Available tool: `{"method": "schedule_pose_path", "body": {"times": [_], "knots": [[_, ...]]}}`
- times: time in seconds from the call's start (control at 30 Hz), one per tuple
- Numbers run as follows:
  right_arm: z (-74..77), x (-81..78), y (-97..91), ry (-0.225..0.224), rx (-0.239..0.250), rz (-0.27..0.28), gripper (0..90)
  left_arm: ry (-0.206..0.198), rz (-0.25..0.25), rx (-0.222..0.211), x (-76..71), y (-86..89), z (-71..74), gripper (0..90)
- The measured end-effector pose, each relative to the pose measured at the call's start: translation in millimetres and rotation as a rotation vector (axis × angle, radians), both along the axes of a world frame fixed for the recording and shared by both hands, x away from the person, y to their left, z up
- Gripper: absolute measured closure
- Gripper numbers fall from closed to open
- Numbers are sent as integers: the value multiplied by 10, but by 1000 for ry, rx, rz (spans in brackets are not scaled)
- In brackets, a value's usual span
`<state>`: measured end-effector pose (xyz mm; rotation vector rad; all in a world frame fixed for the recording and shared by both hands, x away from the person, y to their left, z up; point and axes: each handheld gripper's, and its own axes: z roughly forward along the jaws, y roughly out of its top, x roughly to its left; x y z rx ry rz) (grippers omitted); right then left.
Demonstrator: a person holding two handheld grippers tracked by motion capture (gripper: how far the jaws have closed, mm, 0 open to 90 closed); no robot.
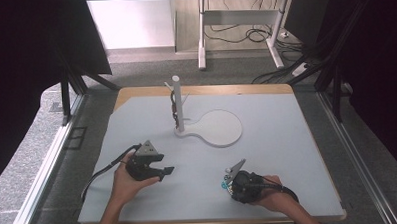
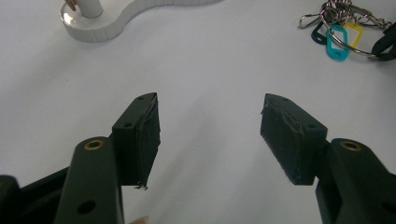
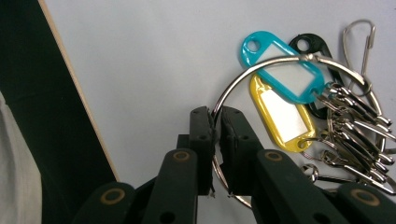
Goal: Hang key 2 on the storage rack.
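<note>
Key ring (image 3: 261,79): large metal loop lying flat on the pale table (image 1: 287,139), at about 5 o'clock on the tabletop in the high view, near the front edge. Strung on it: turquoise tag (image 3: 280,65), yellow tag (image 3: 280,114), black tag (image 3: 310,51), and a bunch of metal snap clips (image 3: 357,135) fanned toward 3 o'clock in the right gripper view.

Right gripper (image 3: 215,119): jaws pinched together on the wire of the ring.

Left gripper (image 2: 210,126): jaws wide apart, nothing between them, at 7 o'clock on the table.

White stand (image 1: 207,127): upright post and round base, at 12 o'clock from both grippers, well apart.
</note>
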<state>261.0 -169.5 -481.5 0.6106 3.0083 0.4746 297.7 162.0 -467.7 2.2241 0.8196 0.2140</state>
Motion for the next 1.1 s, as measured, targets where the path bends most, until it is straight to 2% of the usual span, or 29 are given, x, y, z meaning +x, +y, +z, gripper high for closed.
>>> {"method": "schedule_pose_path", "body": {"times": [0.17,0.3,0.37,0.4,0.43,0.47,0.53,0.57,0.6,0.63,0.67,0.73,0.77,0.97,1.1], "knots": [[5,17,14,17,-10,1,861,3,0,2,5,-5,-14,382],[12,60,-2,38,-4,-9,864,29,17,-45,31,66,-42,383],[23,89,-22,47,7,-20,864,23,35,-29,32,98,-39,384],[47,123,-52,64,34,-24,865,18,33,-43,25,113,-21,384],[47,123,-52,64,34,-24,865,18,33,-43,25,113,-21,384],[84,154,-79,81,54,-29,865,17,33,-49,21,118,-9,383],[107,169,-91,91,65,-35,865,18,36,-51,20,117,-11,384],[157,209,-124,111,95,-46,865,16,36,-44,20,114,-18,383],[157,209,-124,111,95,-46,865,16,36,-44,20,114,-18,383],[198,237,-148,124,119,-55,870,16,35,-45,19,113,-19,383],[198,237,-148,124,119,-55,870,17,34,-47,18,111,-19,383],[244,274,-176,138,149,-61,873,17,34,-49,15,114,-15,383],[280,306,-196,158,169,-75,874,17,35,-48,14,121,-9,383],[354,404,-251,204,218,-105,875,15,36,-48,10,125,-7,383],[398,436,-268,204,220,-110,876,15,31,-45,11,122,-11,383]]}}
